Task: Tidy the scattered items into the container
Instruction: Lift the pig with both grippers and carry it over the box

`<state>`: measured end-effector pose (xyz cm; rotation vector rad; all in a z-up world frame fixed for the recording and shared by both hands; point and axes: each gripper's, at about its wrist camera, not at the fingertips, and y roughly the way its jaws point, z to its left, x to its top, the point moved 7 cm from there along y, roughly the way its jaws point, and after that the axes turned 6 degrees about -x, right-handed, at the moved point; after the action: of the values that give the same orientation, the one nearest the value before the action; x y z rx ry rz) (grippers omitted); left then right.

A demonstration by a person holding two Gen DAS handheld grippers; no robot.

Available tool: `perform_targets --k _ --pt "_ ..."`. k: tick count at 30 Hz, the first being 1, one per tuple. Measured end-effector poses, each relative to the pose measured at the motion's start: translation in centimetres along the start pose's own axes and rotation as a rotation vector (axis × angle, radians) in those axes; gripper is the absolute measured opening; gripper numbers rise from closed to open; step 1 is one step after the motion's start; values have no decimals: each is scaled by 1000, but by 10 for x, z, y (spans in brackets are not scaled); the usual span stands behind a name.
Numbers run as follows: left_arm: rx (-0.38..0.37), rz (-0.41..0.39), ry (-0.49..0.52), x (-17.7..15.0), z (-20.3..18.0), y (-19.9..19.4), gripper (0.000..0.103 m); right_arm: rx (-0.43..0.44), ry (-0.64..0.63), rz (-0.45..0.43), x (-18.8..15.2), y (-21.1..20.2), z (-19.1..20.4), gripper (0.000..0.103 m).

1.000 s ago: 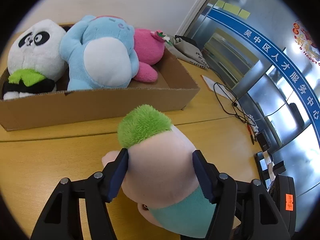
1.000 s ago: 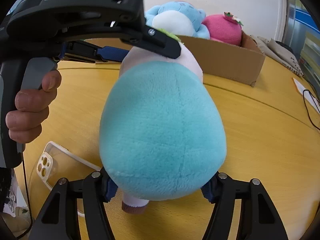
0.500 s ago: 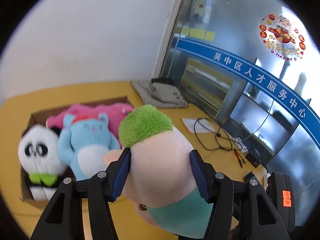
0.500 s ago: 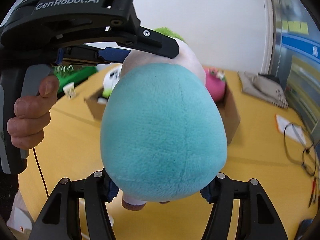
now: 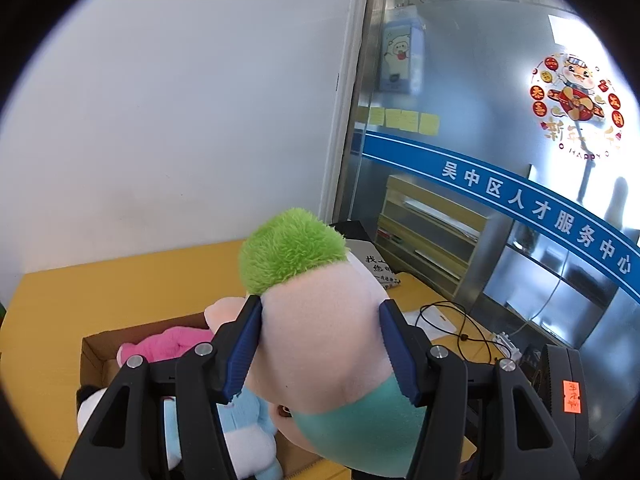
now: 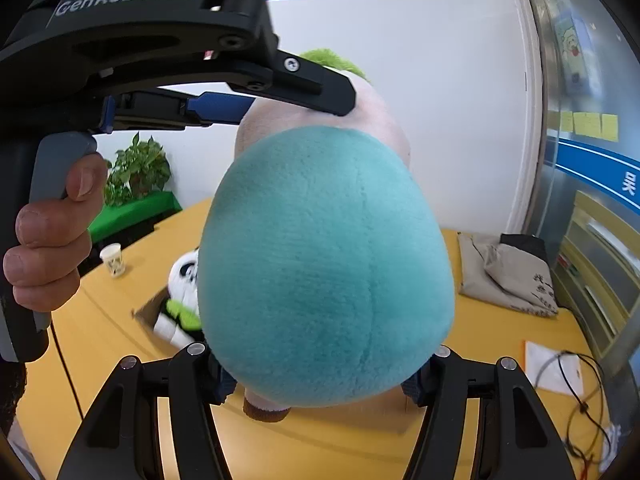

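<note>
A plush toy (image 5: 320, 320) with green hair, a pale pink head and a teal body (image 6: 324, 272) hangs in the air, held by both grippers. My left gripper (image 5: 320, 344) is shut on its head. My right gripper (image 6: 320, 384) is shut on its teal lower body. Below it lies the cardboard box (image 5: 96, 344) with a pink plush (image 5: 168, 344), a blue plush (image 5: 248, 432) and a panda plush (image 6: 184, 276) inside. The toy hides most of the box in both views.
The box stands on a yellow table (image 5: 100, 292). A grey cloth bag (image 6: 508, 272) lies at the back right. A cable (image 5: 460, 328) and papers (image 6: 548, 364) lie at the right. A small cup (image 6: 114, 258) and a potted plant (image 6: 136, 168) are at the left.
Both grippers have lifted the plush toy up off the table and carried it over the box. The views tilted upward, so the box dropped low in the frames.
</note>
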<state>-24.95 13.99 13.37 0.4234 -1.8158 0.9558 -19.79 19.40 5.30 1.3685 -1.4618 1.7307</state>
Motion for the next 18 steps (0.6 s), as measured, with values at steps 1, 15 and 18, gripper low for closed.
perform_targets --k 1,15,18 --pt "-3 3 -4 1 6 9 58 -3 7 2 3 8 -3 68" --pt "-16 226 -106 -73 59 145 58 -23 123 131 -77 117 -27 68" --pt "-9 289 -125 -99 66 165 58 -26 128 189 -99 147 -48 68"
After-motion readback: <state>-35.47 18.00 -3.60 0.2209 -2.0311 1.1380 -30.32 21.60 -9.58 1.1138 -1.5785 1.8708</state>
